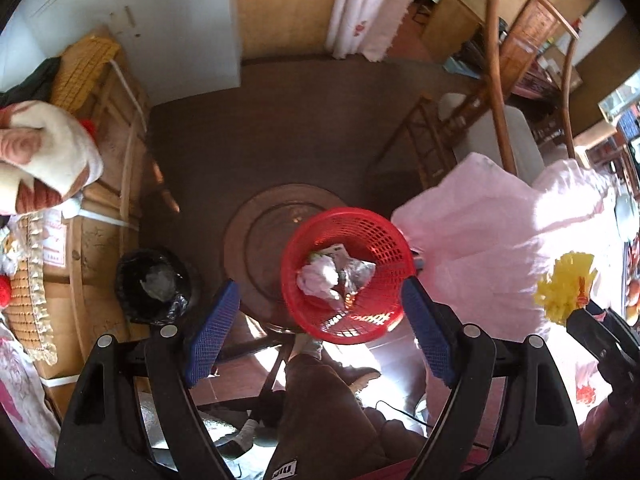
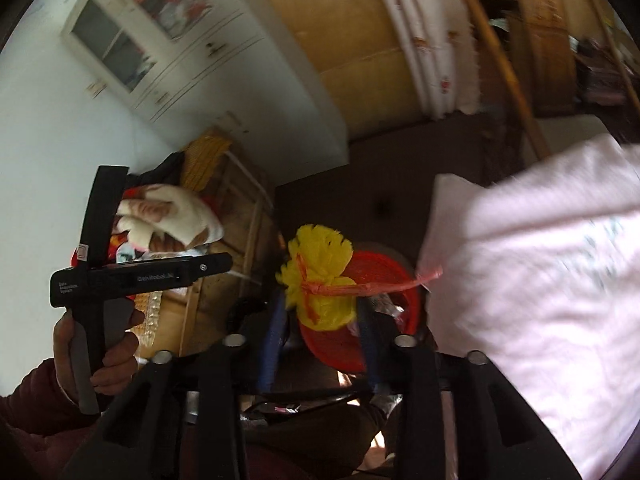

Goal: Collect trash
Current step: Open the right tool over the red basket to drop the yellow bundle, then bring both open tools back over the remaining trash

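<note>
left gripper (image 1: 316, 328): jaws standing spread wide, nothing between the blue pads (image 1: 212, 332); pointing steeply down over the floor.
red basket (image 1: 347, 276): sitting on the floor at about 12 o'clock from the left jaws, just ahead of the pad tips; mesh wall lying close to the right-hand pad, contact cannot be judged.
basket contents: crumpled white paper (image 1: 318, 278) and a crinkled silvery wrapper (image 1: 358, 274) lying inside on the bottom.
yellow tassel (image 2: 320, 280): fluffy bundle tied with an orange-red strip (image 2: 380, 286); showing just ahead of the right jaw tips, over the red basket's rim in the right wrist view; whether the pads are touching it cannot be told.
right gripper (image 2: 324, 344): jaws standing partly apart, blue pads on either side of the tassel's lower end.
black bin (image 1: 154, 286): lined with a dark bag, holding a pale wad; sitting at 9 o'clock from the red basket, well apart.
pink cloth (image 1: 492, 248): draping at 3 o'clock from the basket, its edge near the rim.
hand (image 2: 108, 356): gripping the left gripper's handle, seen at 9 o'clock in the right wrist view.
focus: right wrist view is blurring.
</note>
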Tool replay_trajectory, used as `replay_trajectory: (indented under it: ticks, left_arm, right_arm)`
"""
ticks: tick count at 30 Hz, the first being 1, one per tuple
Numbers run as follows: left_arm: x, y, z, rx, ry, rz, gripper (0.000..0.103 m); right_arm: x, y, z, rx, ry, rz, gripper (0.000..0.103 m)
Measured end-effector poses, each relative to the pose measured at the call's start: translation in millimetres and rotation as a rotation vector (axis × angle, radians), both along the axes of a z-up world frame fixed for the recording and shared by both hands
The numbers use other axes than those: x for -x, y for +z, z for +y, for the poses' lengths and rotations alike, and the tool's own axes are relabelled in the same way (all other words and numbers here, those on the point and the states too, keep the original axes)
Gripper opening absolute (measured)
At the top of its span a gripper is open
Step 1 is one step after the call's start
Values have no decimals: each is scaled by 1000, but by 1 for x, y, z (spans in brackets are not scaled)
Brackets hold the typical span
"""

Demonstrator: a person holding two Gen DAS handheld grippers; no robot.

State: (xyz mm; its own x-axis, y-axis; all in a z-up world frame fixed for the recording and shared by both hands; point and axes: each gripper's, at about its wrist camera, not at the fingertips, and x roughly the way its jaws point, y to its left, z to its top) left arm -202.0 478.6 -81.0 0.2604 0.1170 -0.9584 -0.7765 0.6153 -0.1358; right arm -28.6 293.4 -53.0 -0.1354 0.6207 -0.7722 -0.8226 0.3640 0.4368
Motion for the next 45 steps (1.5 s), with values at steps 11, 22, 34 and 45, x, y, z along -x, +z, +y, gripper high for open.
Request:
replay_trajectory:
  ticks: [11, 22, 34, 45]
  left_arm:
    - [-23, 2, 3, 18, -63, -41, 80]
    - [-105, 12, -59, 21, -342, -84, 80]
    - [-192, 21, -175, 30, -723, -112, 80]
    - [-243, 21, -334, 66, -1169, -125, 80]
  right_arm:
    - [3, 22, -10, -15, -90, -69, 59]
    - [-15, 27, -116, -2, -403, -97, 59]
    - [-4, 30, -257, 3, -791, -128, 60]
    - [49, 29, -380, 13, -1221, -136, 66]
